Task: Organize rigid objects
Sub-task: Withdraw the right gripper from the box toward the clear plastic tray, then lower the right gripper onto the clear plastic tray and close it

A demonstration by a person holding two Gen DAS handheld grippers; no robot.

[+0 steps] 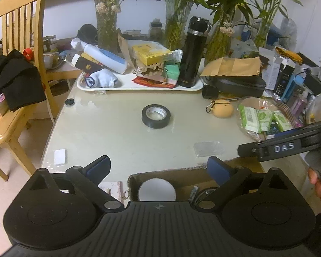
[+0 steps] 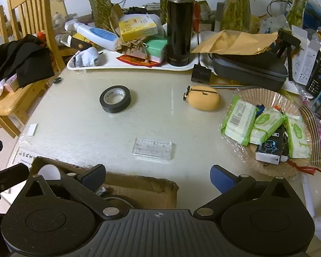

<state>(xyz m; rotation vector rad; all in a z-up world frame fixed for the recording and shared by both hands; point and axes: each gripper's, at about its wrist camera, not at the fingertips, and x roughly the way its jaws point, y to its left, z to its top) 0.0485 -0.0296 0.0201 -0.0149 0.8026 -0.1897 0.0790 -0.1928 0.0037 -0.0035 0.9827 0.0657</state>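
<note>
A black tape roll [image 1: 156, 116] [image 2: 115, 102] lies flat mid-table. A clear plastic case [image 2: 152, 148] [image 1: 208, 148] rests nearer the front edge. An orange pouch with a clip [image 2: 204, 100] [image 1: 223, 108] sits to the right. A cardboard box [image 1: 182, 176] [image 2: 139, 187] stands at the near edge, holding a white round object [image 1: 156, 190] and some cables. My left gripper [image 1: 159, 168] hangs open over the box, nothing between its fingers. My right gripper [image 2: 157, 176] is open above the box's right end, also empty; it shows in the left wrist view [image 1: 267, 147] with a hand on it.
A white tray [image 2: 117, 65] at the back carries a black flask [image 2: 179, 21], bottles, boxes and a sock. Vases with plants stand behind. A dark case [image 2: 249, 68] and a basket of wipe packs [image 2: 265, 126] crowd the right. A wooden chair [image 1: 17, 42] with black cloth is left.
</note>
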